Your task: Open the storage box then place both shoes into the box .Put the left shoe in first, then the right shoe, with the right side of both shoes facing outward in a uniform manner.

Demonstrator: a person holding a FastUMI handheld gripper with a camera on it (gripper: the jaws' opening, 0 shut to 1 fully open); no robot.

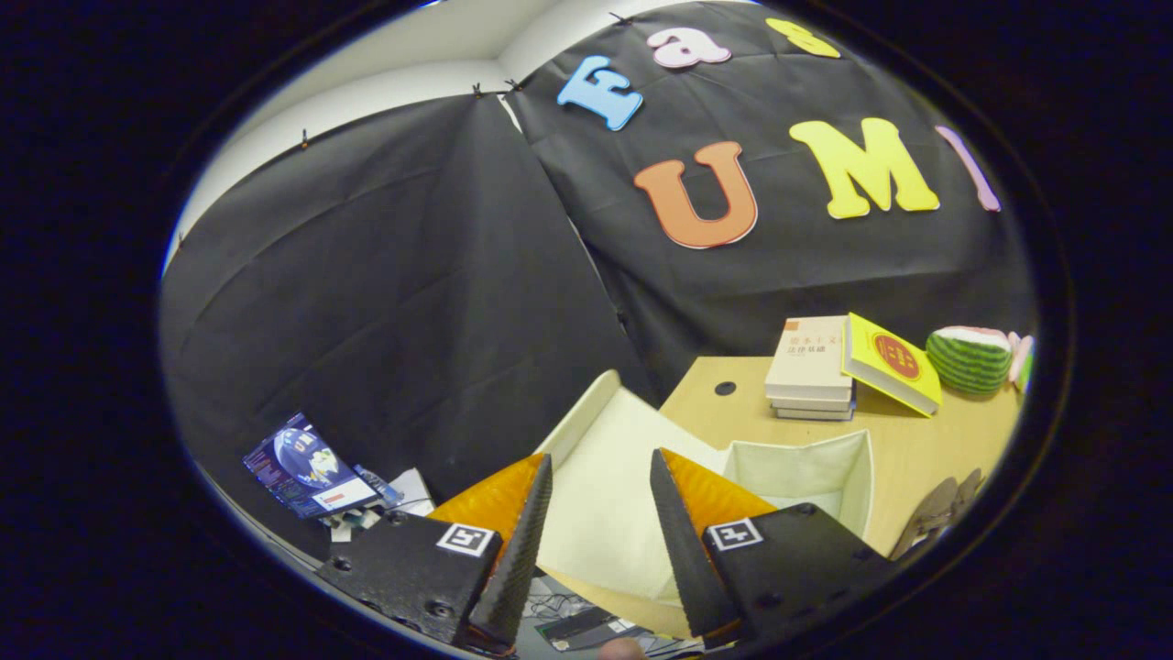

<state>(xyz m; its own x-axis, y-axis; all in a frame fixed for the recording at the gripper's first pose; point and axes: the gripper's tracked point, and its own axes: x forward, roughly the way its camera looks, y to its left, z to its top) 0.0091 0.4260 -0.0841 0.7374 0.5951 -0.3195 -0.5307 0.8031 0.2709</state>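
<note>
Gripper view: the gripper (600, 522) hangs tilted over the near edge of a light wooden table (926, 449), its 2 fingers spread apart with nothing clamped between them. In the gap between the fingers and just beyond them lies the flipped-open cream fabric lid (605, 486) of the cream fabric storage box (829, 477); the box stands open on the table just past the right finger, inside looks empty as far as can be seen. Right of the box, at the table's edge, a dark brownish shoe (939, 513) shows in part, too cut off to tell which shoe. Further back on the table: a stack of 3 pale books (811, 367), a yellow book (893, 362) leaning tilted against that stack, and a green striped watermelon toy (970, 357) just beside it. Off the table, beyond the left finger, a blue printed carton (307, 467) sits among small clutter, too small to tell apart.
</note>
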